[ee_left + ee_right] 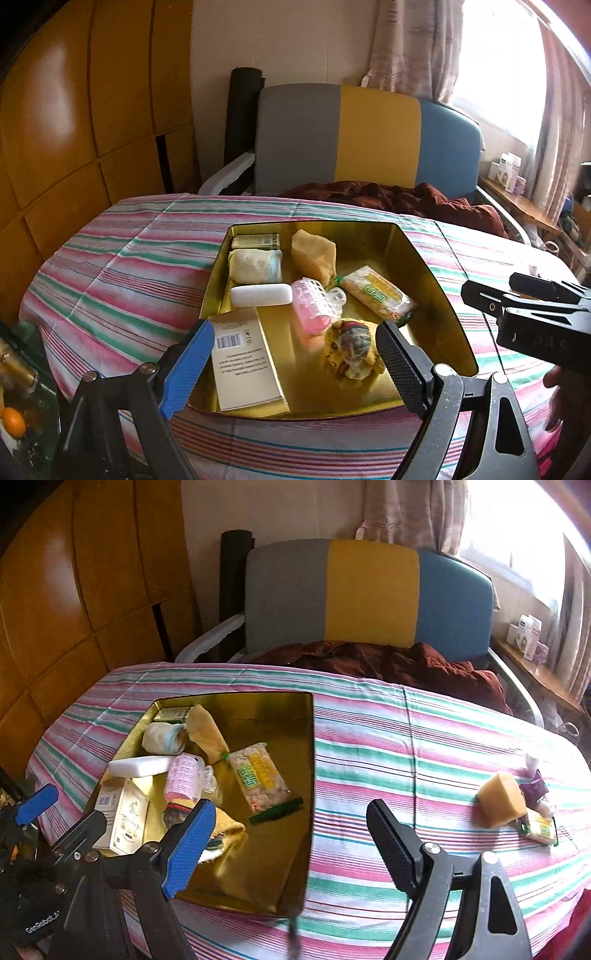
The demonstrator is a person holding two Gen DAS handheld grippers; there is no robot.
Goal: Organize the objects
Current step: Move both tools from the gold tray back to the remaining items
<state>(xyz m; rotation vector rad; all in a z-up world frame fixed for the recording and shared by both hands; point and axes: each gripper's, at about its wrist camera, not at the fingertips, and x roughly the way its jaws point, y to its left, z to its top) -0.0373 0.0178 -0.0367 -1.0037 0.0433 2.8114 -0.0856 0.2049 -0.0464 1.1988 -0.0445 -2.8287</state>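
Note:
A gold tin tray (439, 291) (295, 738) sits on the striped cloth. It holds a cream box (245, 365), a white bar (260, 294), a pink curler (314, 306), a snack packet (376, 295), a yellow sponge (314, 254), a rolled sock (255, 264) and a patterned cloth bundle (352, 349). My left gripper (291, 369) is open and empty above the tray's near edge. My right gripper (288, 843) is open and empty over the tray's right rim; it shows at the right in the left wrist view (524, 310). Another yellow sponge (502, 805) lies on the cloth at the right.
Beside the loose sponge lie a second snack packet (543, 829) and a purple item (533, 788). A grey, yellow and blue chair (369, 594) with a brown garment (406, 664) stands behind the table. A wooden wardrobe (74, 110) is at the left.

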